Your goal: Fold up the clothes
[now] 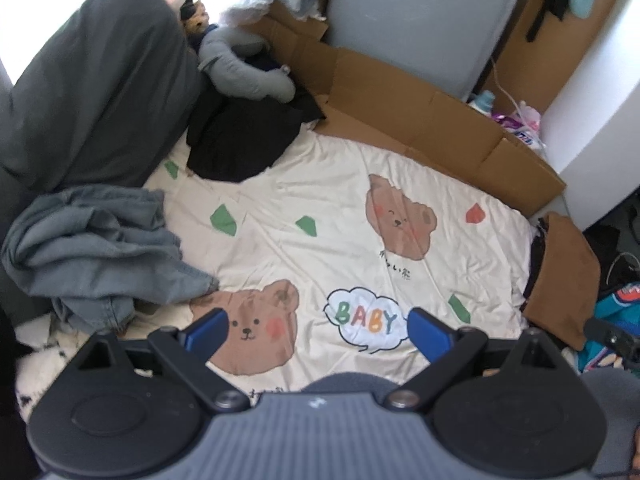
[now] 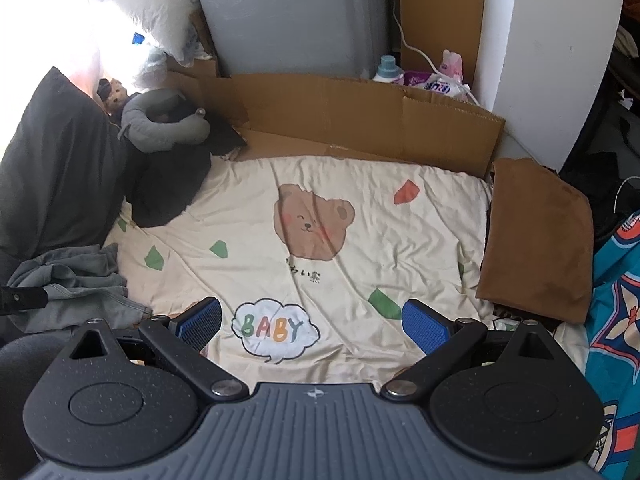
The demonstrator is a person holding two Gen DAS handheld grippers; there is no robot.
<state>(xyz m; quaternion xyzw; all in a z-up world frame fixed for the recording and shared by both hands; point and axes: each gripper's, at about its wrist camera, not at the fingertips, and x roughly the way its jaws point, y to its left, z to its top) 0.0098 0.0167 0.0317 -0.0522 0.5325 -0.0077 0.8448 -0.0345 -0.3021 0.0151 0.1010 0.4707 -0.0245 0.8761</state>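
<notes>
The left gripper hovers above the cream bear-print sheet with its blue pads spread wide and nothing between them; the right gripper hangs over the same sheet, its pads likewise far apart and empty.

The crumpled grey-blue jeans lie in a heap at the left edge of the sheet, just below the dark grey pillow; in the left wrist view they fill much of the left side and show their folds and a hem, whereas the right wrist view catches only their nearer part low at the left edge. A black garment sits bunched at the far left corner of the sheet, touching the pillow; a grey neck pillow rests behind it.

A folded brown cloth lies on the right edge of the sheet; the right wrist view shows its whole flat top and a dark layer beneath it, while the left wrist view shows it only as a narrow slanted piece. A flattened cardboard sheet stands along the far side of the bed in both views. The right wrist view alone shows clearly a blue-capped bottle behind the cardboard; a teal patterned fabric lies at the far right.
</notes>
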